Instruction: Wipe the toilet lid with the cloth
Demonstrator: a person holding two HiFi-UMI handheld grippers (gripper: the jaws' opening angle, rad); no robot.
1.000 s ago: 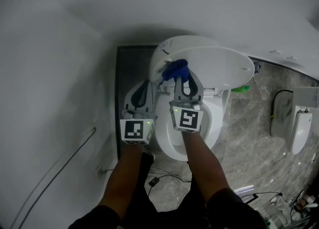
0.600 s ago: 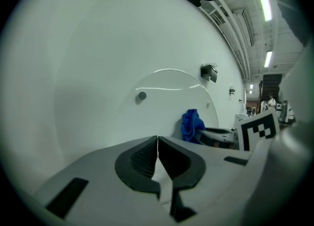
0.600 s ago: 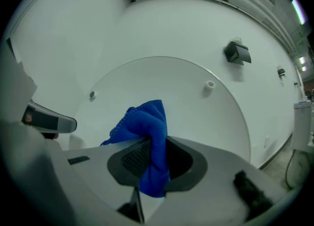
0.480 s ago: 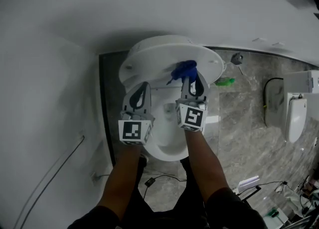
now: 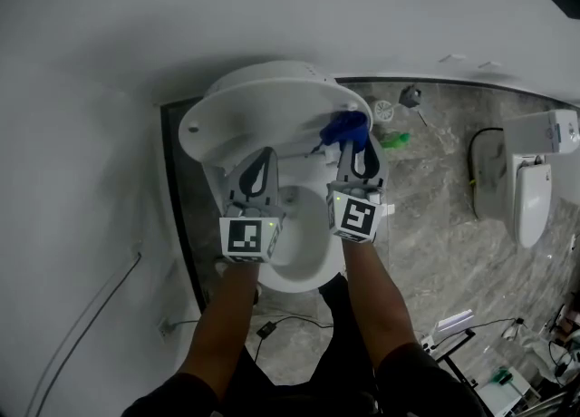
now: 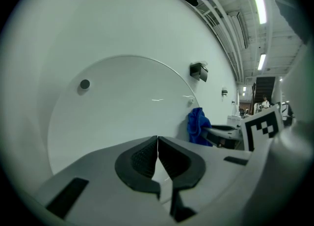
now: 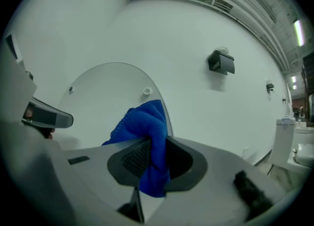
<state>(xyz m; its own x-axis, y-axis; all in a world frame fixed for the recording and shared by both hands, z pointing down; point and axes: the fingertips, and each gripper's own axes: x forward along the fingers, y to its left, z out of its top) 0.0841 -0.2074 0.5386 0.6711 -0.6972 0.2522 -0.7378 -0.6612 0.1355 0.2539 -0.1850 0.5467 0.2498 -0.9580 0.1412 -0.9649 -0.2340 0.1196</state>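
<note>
Clamping the blue cloth (image 7: 147, 136) btwn its pads, the R tool (image 7: 154, 158) is seen shut on the fabric: a fold is pinched in the jaws, w/ a bunch standing above them and a short end hanging below. In the head view the cloth is held against the raised toilet lid (image 5: 245, 116), at the lid's right edge, near a small round bumper (image 7: 146, 91) that is shown just above the fabric in the right gripper view. The lid is stood upright, its inner face turned toward the person, w/ the white wall (image 5: 272, 7) behind it.

The L tool (image 6: 157, 144) is shut w/ nothing in it; its ribbed pads are met along one thin line. It is held beside the R tool, to its left, pointed at the lid's inner face; whether its tips touch the lid can't be told. Another bumper (image 6: 85, 84) is visible on the lid's upper left in the left gripper view, and the cloth and R tool are caught at the right of that view.

Below both tools the open bowl (image 5: 308, 277) is seen, w/ the person's forearms (image 5: 373, 293) reaching over it. Grey marbled floor (image 5: 426, 234) is spread to the right; on it a green object (image 5: 394, 140) is lying near the toilet's base, too small to ID. A 2nd toilet (image 5: 535, 179) is stood well apart at the right edge. A dark box (image 7: 221, 63) is fixed on the wall, right of the lid. Cables (image 5: 272, 326) are lying on the floor by the person's legs.
</note>
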